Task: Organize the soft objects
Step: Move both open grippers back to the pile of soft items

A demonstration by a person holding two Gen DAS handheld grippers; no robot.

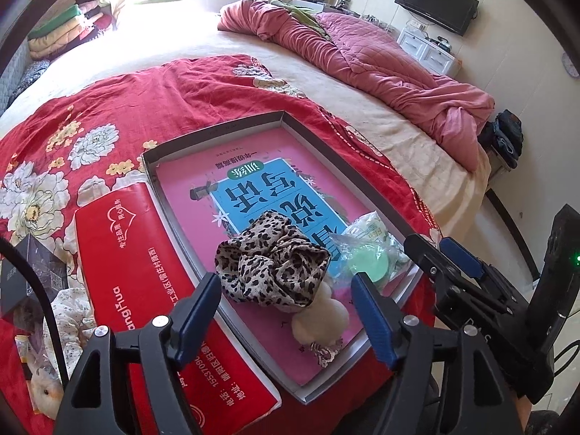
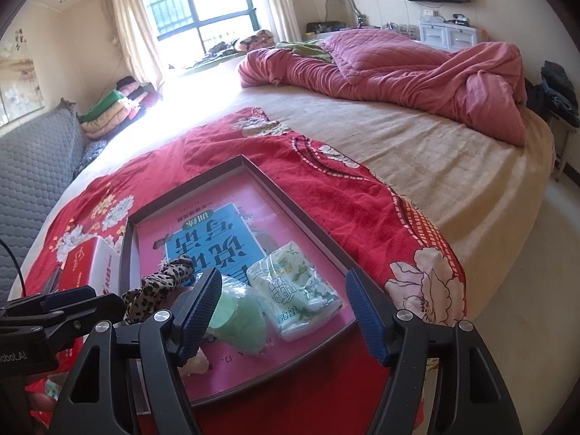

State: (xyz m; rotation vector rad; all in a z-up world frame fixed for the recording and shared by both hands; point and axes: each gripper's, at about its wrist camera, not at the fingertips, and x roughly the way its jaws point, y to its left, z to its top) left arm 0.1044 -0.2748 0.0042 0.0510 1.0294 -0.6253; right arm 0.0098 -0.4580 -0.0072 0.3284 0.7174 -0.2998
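Leopard-print scrunchie (image 1: 273, 264) lies in a shallow grey tray (image 1: 217, 128) on the bed (image 1: 362, 83), resting on a pink workbook (image 1: 188, 185) with a blue panel that lines the tray floor. The left claw (image 1: 286, 311) hangs over it with its blue pads (image 1: 197, 304) spread wide on either side of the scrunchie, not pressing it. Just under the scrunchie's near edge sits a cream fluffy pompom (image 1: 320, 320), and a small lacy bit shows at the book's near edge.

To the right of the scrunchie, still in the tray, is a clear bag with a round green puff (image 1: 366, 262) inside, and touching it a white packet (image 2: 295, 291) printed with green leaves. The right claw (image 2: 286, 310) stands wide apart above these two, with nothing clamped; its left pad (image 2: 201, 308) partly hides the green puff in its own view. From the left wrist view the right claw appears at the right edge, beside the tray.

A red box (image 1: 145, 290) with white lettering lies against the tray's left wall. Tray and box rest on a red flowered cloth (image 1: 108, 108) spread over the beige sheet. A crumpled pink quilt (image 1: 380, 58) lies well apart at the far side of the bed.
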